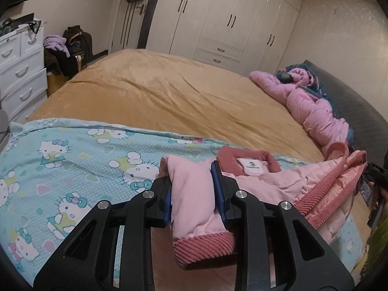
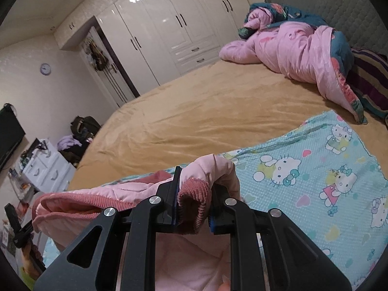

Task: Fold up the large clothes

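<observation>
A pink padded jacket (image 1: 278, 179) with dark rose ribbed trim hangs between both grippers over the near edge of the bed. My left gripper (image 1: 194, 189) is shut on a pale pink fold of it, a ribbed cuff dangling below the pads. The jacket's rose collar with a white label (image 1: 251, 165) lies just beyond, on a turquoise cat-print sheet (image 1: 72, 150). In the right wrist view my right gripper (image 2: 194, 198) is shut on another part of the pink jacket (image 2: 97, 201), a ribbed rose edge pinched between the pads. The other gripper (image 2: 19, 230) shows at the lower left.
A tan blanket (image 1: 169, 89) covers the bed. A rumpled pink and teal quilt (image 2: 298, 48) lies by the grey headboard (image 2: 339, 2). White wardrobes (image 1: 225, 17) line the far wall. A white drawer chest (image 1: 19, 70) and a clothes pile (image 1: 65, 51) stand left of the bed.
</observation>
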A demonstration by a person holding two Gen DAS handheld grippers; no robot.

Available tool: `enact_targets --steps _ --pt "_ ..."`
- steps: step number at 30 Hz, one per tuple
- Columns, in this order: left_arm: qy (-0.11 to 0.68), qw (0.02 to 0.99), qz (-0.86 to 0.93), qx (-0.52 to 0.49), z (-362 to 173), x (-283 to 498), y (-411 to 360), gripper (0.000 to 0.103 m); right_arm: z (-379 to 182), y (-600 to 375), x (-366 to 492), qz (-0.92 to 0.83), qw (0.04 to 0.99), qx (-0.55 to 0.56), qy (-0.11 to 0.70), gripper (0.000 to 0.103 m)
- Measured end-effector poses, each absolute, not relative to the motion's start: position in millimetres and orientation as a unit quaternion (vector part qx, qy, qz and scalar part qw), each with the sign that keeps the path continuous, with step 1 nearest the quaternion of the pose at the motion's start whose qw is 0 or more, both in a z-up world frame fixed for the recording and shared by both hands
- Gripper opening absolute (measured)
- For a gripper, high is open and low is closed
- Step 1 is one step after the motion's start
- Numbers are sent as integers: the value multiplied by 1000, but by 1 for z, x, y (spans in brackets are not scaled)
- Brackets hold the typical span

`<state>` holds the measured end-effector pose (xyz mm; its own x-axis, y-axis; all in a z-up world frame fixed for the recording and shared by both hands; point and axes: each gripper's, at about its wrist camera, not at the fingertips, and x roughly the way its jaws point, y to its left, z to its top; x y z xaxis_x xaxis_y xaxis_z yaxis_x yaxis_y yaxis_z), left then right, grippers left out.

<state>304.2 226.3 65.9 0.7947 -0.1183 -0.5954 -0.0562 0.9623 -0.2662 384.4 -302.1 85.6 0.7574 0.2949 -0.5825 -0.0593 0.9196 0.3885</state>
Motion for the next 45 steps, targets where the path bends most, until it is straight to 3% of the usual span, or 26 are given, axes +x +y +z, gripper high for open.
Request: enact_targets --steps 8,20,21,23,24,25,28,33,36,37,40,42,44,45 --pt "362 923 -5 -130 27 339 227 20 46 -292 422 72 906 174 380 17" --pt "392 910 1 -136 -1 364 229 20 42 -302 426 118 889 218 386 34" --pt "394 909 2 -138 -3 365 230 20 43 -302 425 128 889 218 383 37" --pt "397 907 -1 -139 -5 368 229 20 45 -303 424 153 883 228 382 57" --pt "398 906 -2 -142 -6 369 230 20 45 -304 424 165 877 239 382 89" --pt "399 906 -1 -142 -7 370 229 20 46 -304 422 154 879 242 381 98" --pt "401 905 3 -141 -7 373 228 22 45 -288 415 161 881 218 388 99" --pt "399 906 6 -144 -4 373 225 24 31 -210 379 215 889 74 397 98" --pt "391 906 -3 -164 5 369 227 35 5 -159 364 245 869 5 431 96" --pt "384 907 -7 -172 10 367 228 42 -6 -144 362 246 860 -15 447 90" --pt "368 911 -17 -184 27 362 228 51 -24 -119 365 206 866 -70 451 90" --pt "351 916 -26 -191 39 355 226 64 -29 -114 373 193 868 -65 453 91" --pt "316 930 -14 -186 57 341 225 92 -31 -114 380 185 870 -51 455 92" --pt "293 940 -2 -175 67 333 224 94 -32 -114 384 181 871 -46 455 92"
